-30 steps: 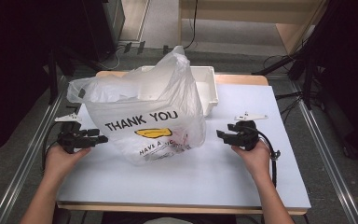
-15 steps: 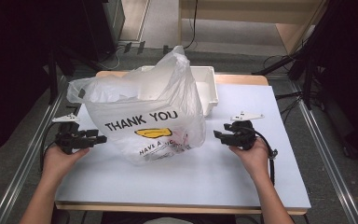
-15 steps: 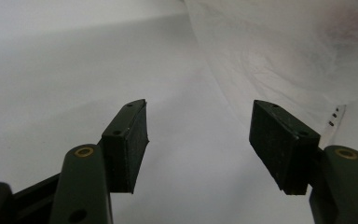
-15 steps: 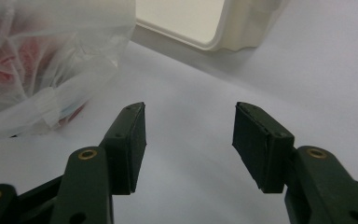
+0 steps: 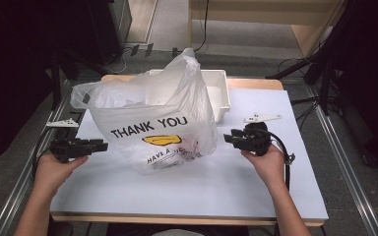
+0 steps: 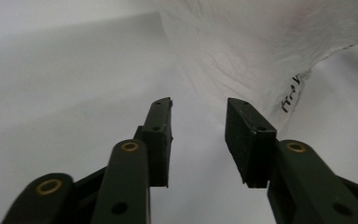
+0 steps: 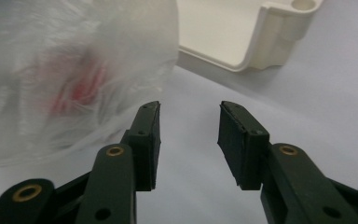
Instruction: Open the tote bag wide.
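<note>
Both grippers, left (image 5: 100, 145) and right (image 5: 229, 137), just narrowed to half-open and still empty, each just beside the bag (image 5: 152, 123); probably about to grasp it.

table (image 5: 256, 191): white top, wooden edge along near and far sides, metal rails left and right | tray (image 5: 219, 93): white plastic, at far side of table, upright, round socket at one corner (image 7: 303, 4) | floor (image 5: 167, 29): grey, cables lying beyond table
</note>
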Motion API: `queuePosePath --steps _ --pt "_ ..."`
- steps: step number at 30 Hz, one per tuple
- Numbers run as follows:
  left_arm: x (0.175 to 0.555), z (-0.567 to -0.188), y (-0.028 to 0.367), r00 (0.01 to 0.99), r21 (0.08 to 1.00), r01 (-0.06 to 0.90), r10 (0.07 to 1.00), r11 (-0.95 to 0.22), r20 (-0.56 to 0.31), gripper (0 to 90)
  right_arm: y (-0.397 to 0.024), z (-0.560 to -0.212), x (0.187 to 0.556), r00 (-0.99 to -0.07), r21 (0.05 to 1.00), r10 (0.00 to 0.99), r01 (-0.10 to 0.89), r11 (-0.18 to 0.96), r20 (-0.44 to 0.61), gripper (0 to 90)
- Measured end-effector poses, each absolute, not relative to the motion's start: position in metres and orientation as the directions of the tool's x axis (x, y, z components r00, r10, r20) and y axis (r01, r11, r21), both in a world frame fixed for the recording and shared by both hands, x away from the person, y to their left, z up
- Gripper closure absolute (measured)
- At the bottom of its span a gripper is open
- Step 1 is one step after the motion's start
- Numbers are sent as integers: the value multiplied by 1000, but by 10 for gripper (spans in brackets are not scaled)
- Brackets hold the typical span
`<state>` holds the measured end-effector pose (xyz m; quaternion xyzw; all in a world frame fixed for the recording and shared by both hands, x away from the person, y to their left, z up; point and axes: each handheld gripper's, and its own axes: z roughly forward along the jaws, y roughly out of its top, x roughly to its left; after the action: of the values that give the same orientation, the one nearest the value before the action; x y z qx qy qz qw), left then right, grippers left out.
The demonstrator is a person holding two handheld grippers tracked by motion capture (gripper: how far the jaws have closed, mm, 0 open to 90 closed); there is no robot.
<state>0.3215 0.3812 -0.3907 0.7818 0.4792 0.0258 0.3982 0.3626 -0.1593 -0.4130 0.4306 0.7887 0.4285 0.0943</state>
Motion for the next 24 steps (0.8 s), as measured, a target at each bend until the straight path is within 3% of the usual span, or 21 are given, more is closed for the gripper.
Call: queuePosePath --steps 7,10,18,24 --pt "312 -378 385 573 677 700 744 -228 -343 786 -154 -394 358 -629 758 744 594 270 228 743" --pt "303 -361 381 624 709 660 708 -250 -331 865 -152 -373 355 -648 752 716 601 270 261 866" --pt "301 -334 368 659 698 651 680 -299 -323 882 -139 -328 349 -706 772 666 554 311 239 900" --pt "305 -304 364 666 722 642 656 -260 -355 881 -126 -290 351 -766 800 610 488 348 202 900"
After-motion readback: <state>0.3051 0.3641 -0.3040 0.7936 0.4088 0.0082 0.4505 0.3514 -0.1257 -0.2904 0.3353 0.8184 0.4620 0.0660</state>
